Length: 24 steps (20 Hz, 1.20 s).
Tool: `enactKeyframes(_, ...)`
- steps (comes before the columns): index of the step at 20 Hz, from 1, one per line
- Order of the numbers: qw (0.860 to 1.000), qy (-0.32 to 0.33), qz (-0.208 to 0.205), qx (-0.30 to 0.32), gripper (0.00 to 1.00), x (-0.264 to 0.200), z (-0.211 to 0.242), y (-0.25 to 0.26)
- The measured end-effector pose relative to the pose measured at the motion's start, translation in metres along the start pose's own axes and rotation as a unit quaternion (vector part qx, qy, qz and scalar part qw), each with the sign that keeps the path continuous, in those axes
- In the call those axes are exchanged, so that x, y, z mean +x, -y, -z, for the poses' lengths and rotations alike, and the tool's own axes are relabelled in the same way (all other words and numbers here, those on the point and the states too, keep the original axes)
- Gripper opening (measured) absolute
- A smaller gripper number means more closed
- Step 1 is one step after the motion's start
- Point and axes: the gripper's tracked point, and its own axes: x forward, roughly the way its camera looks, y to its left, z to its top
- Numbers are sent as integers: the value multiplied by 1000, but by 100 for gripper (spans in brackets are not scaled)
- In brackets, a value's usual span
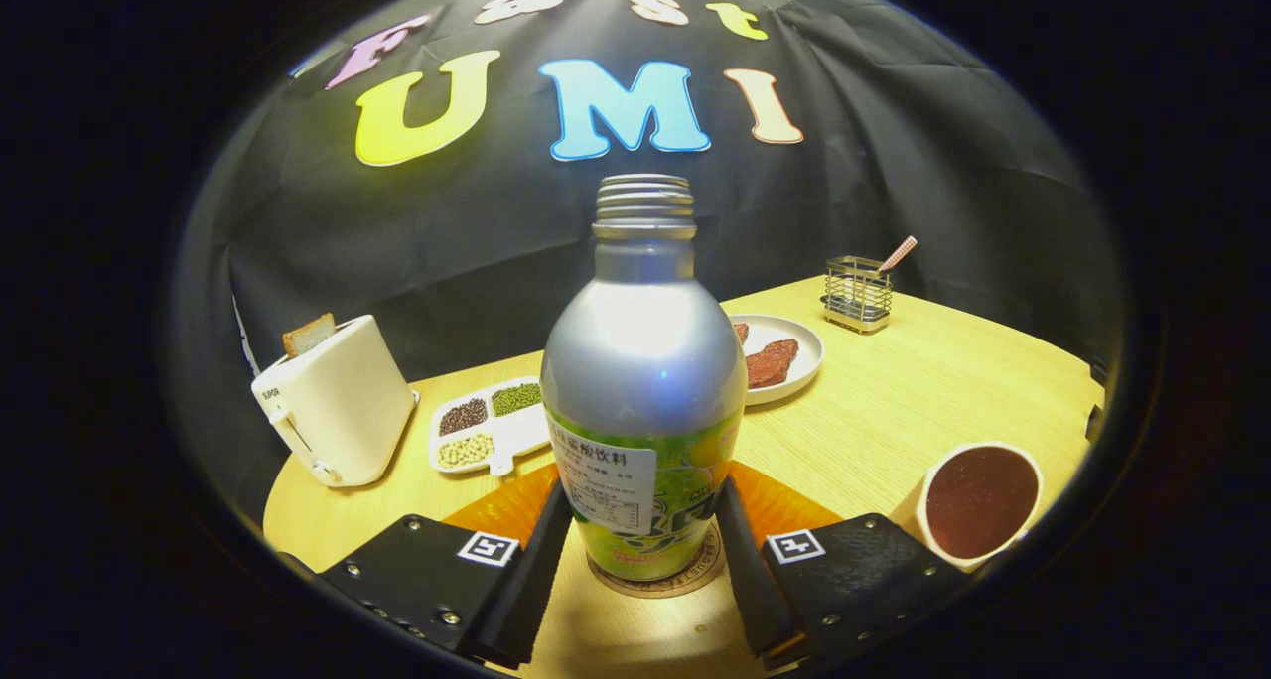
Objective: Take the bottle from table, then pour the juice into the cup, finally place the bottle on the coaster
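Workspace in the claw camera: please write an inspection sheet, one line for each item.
Surface: pale wooden table.
Job's things: bottle, cap off, upright on the round coaster; cup of dark liquid beyond the right finger.
Clutter: toaster holding bread; divided tray of beans; plate with reddish-brown pieces; wire holder; orange mat.
Claw: fingers on both sides of the bottle's base; contact cannot be judged.
Cables: nothing seen.
Surroundings: black cloth wall.
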Motion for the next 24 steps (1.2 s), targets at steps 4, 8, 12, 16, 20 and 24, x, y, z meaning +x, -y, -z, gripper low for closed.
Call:
enactKeyframes(4,1000,-8,3,-29,77,4,12,1)
enactKeyframes(8,999,-5,1,-42,80,4,13,1)
enactKeyframes(12,999,-6,-1,-45,99,1,14,-1)
enactKeyframes(16,999,-3,-24,-46,98,-13,6,-7)
enactKeyframes(20,997,22,-48,-56,99,-46,-23,-7)
enactKeyframes(24,994,58,-80,-56,98,-88,-63,-10)
